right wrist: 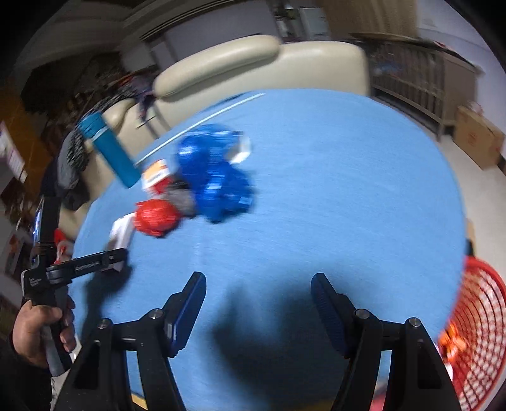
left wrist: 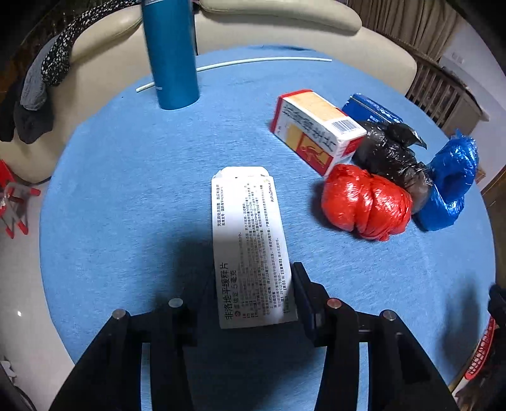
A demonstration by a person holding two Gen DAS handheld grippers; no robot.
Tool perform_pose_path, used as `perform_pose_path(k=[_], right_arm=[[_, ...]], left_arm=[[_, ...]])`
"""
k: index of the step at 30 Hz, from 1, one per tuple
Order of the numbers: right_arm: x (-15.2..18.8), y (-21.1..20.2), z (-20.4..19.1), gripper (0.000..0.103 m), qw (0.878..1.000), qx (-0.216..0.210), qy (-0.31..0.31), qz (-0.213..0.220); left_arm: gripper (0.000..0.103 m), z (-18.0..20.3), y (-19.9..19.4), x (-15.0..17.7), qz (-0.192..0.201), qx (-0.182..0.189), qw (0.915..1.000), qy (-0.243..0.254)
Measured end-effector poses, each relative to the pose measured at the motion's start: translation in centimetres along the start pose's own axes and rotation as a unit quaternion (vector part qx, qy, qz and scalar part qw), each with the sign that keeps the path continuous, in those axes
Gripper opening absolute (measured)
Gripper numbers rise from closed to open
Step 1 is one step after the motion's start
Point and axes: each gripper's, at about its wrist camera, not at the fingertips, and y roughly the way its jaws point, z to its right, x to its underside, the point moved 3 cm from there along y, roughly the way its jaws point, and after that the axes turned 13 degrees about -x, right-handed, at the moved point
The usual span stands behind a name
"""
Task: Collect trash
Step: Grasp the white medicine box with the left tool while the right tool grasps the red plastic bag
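Left wrist view has a flat white box (left wrist: 249, 246) lying on the blue cloth (left wrist: 126, 189), its near end between the fingers of the left gripper (left wrist: 253, 294); the jaws stand narrow at its two long edges and appear to be touching them, with the box still resting on the cloth. To its right lies a cluster of trash: a red bag (left wrist: 367, 202) balled up nearest, a black bag (left wrist: 392, 151) touching it behind, a blue bag (left wrist: 452, 180) at the far right, and a red-and-white box (left wrist: 316, 126) leaning against the black one, with a blue box (left wrist: 370, 109) just behind. A teal bottle (left wrist: 170, 53) stands upright at the far edge of the cloth, and a thin white tube (left wrist: 253, 61) lies across behind it. Beyond the table are cream cushions (left wrist: 278, 19) with dark garments (left wrist: 41, 88) draped on the left. Right wrist view, blurred, shows the right gripper (right wrist: 257, 303) above bare cloth, its jaws wide with nothing between them, well apart from the trash. A hand (right wrist: 38, 328) grips the left gripper's handle at the left edge, and a red basket (right wrist: 477, 332) sits at the table's right edge.
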Motion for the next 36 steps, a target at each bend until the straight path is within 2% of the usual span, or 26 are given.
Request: perform_pose_path(k=[5,10,14,17,18,19,22,29,36], right_arm=[[-2.6,4.0,-6.1,0.073,0.996,-0.028,-0.082,-0.018],[-5.1,8.8,-12.4,0.073,0.981,-0.058,-0.182,-0.039],[-5.6,13.4,-14.4,0.073,0.968,-0.026,-0.24,-0.075],[-5.0,17.2,-13.5,0.071,0.959,0.025,-0.254,-0.122],[-4.9,17.6,-13.0,0.06,0.96,0.033,-0.251,-0.123],[-4.9,17.6,-12.6,0.046,0.963,0.027,-0.238,-0.122],[-5.3,16.0,-11.4,0.046,0.976,-0.003,-0.187,-0.111],[-4.0,11.2,-10.2,0.046,0.987,-0.029,-0.139,-0.073],[-2.4,7.2,-7.5,0.046,0.994,-0.028,-0.097,-0.041]], left_arm=[[0.048,-2.9,-0.2,-0.1,0.01,0.001,0.9999,-0.009],[0.048,-4.2,-1.6,1.1,0.015,0.005,0.9997,-0.019],[0.048,-4.6,-1.8,1.4,0.017,0.013,0.9994,-0.026],[0.048,-4.5,-2.0,1.6,0.02,0.011,0.9994,-0.025],[0.048,-4.5,-1.9,1.5,0.021,0.01,0.9994,-0.024],[0.048,-4.5,-1.9,1.5,0.022,0.01,0.9994,-0.024],[0.048,-4.3,-1.9,1.4,0.023,0.003,0.9996,-0.019],[0.048,-1.9,-3.1,1.9,0.023,0.017,0.9996,-0.005],[0.048,1.1,-4.8,2.4,0.032,0.021,0.999,0.023]])
